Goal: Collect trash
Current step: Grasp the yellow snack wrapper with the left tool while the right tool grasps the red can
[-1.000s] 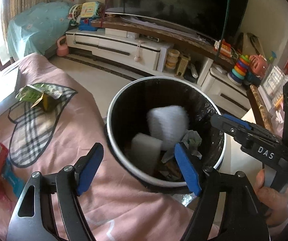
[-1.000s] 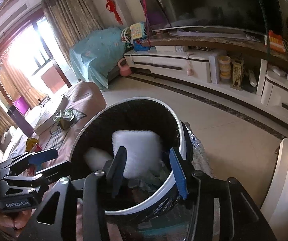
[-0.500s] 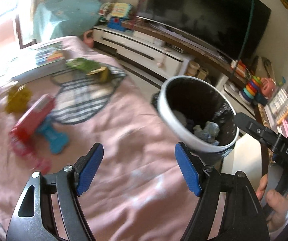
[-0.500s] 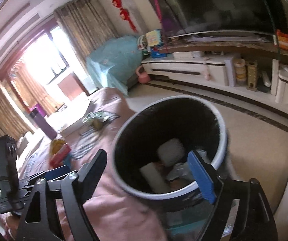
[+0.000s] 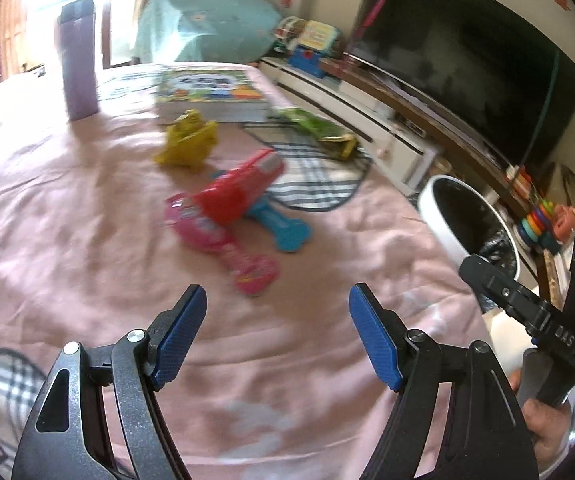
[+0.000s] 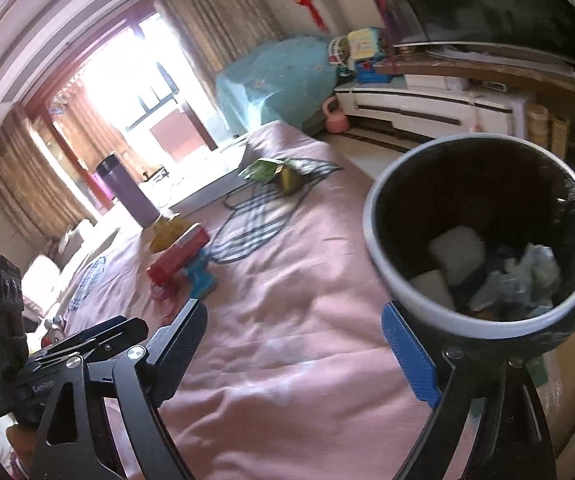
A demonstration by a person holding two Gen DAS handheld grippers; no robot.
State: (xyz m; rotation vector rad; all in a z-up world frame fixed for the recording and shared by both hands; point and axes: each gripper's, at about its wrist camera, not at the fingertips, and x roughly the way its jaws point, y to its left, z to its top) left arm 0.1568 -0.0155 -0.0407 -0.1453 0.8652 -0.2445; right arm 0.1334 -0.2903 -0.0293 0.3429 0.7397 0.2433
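The left gripper (image 5: 277, 336) hung spread and empty over the pink bed (image 5: 87, 248); the red wrapper (image 5: 243, 190) lay mid-frame. The right gripper (image 6: 293, 344), empty, was opening its jaws beside the trash bin (image 6: 407, 280) at right.

Right gripper (image 6: 303, 344) opening, empty, beside the bin (image 6: 483, 236) — white lumps, perhaps foam (image 6: 457, 250), inside.
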